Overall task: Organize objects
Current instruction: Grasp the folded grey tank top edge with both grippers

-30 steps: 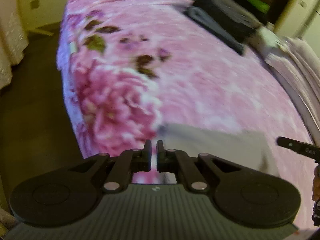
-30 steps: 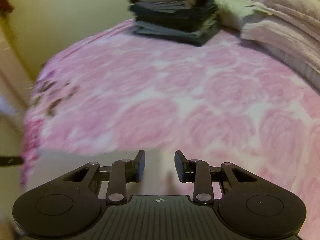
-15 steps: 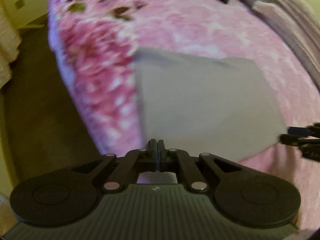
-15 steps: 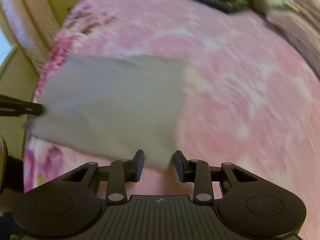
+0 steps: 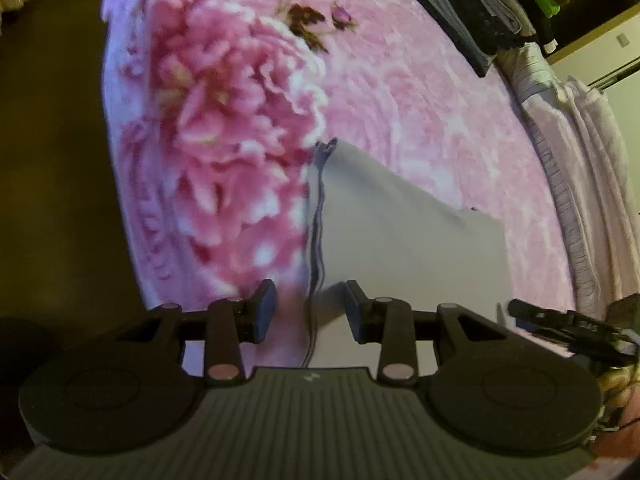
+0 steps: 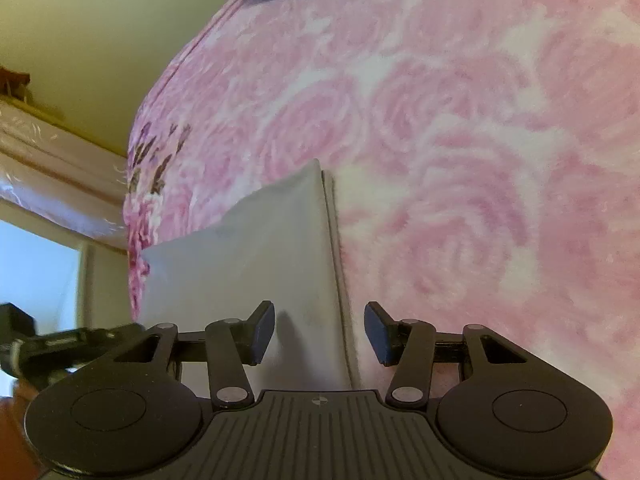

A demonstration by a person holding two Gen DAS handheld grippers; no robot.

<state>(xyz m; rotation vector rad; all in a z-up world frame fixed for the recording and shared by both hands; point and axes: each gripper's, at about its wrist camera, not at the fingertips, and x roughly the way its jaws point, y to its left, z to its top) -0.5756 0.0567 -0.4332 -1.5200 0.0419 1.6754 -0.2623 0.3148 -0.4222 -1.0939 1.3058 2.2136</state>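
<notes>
Room light is dim and warm, with a yellow cast on the wall (image 6: 100, 52) behind the pink blanket (image 6: 460, 140). The one strong source is a pale blue window (image 6: 36, 268) left of the blanket's edge in the right wrist view, overexposed and without detail. The floor (image 5: 48, 160) left of the blanket falls into near-black shadow. Rose patterns are smeared by motion blur in both views. Fisheye bending curves the blanket's edges. A soft shadow lies on the grey cloth (image 6: 260, 248) beside the near pad.
</notes>
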